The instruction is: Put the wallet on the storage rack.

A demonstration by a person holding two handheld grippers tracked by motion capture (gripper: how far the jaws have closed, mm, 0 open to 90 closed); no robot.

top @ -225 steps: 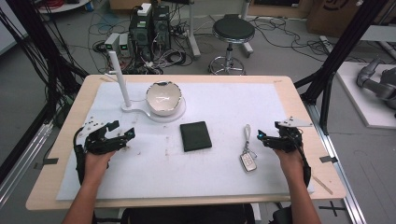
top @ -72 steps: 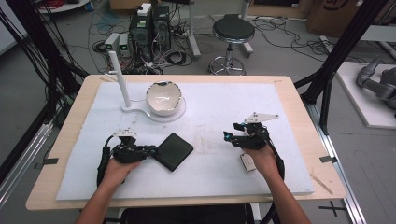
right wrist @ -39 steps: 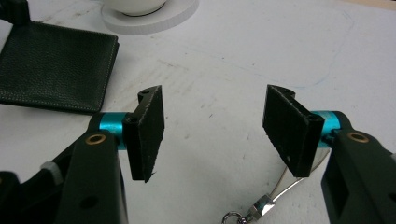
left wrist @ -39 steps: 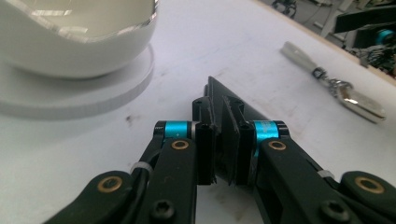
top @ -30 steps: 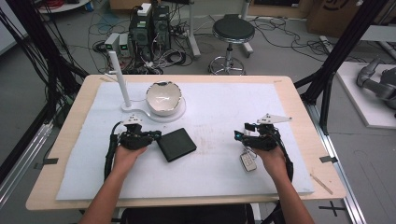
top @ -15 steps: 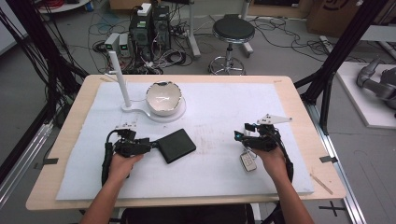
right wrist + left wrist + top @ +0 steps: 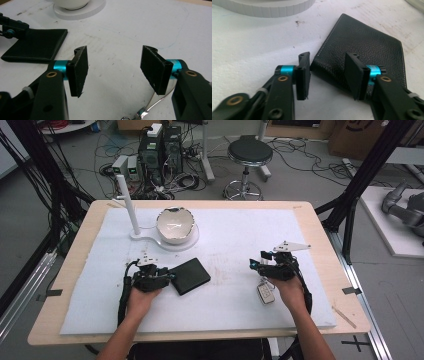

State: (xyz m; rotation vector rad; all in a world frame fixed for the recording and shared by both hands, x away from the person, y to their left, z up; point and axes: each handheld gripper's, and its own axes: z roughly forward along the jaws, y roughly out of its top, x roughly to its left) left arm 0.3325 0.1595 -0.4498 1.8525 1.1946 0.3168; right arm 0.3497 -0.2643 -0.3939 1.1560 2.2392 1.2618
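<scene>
A black leather wallet (image 7: pixel 190 275) lies flat on the white mat, turned at an angle. My left gripper (image 7: pixel 170 277) is at its left corner. In the left gripper view the jaws (image 7: pixel 328 57) straddle that corner of the wallet (image 7: pixel 362 45). They have just been closing, with a gap still showing at the pads. My right gripper (image 7: pixel 256 265) rests open on the mat at the right, its jaws (image 7: pixel 113 53) wide with nothing between them. A key fob (image 7: pixel 266 293) lies under the right hand, and its metal ring (image 7: pixel 147 110) shows beside the right jaw.
A white bowl (image 7: pixel 175 224) sits on a round white base with an upright post (image 7: pixel 127 205) at the back left. The mat (image 7: pixel 225 235) covers most of the wooden table. Behind the table stand a stool (image 7: pixel 249 155) and cabling on the floor.
The left gripper has drawn back slightly from the wallet's edge towards the person and its jaws now stand apart around the corner. The wallet and the right hand have stayed put.
</scene>
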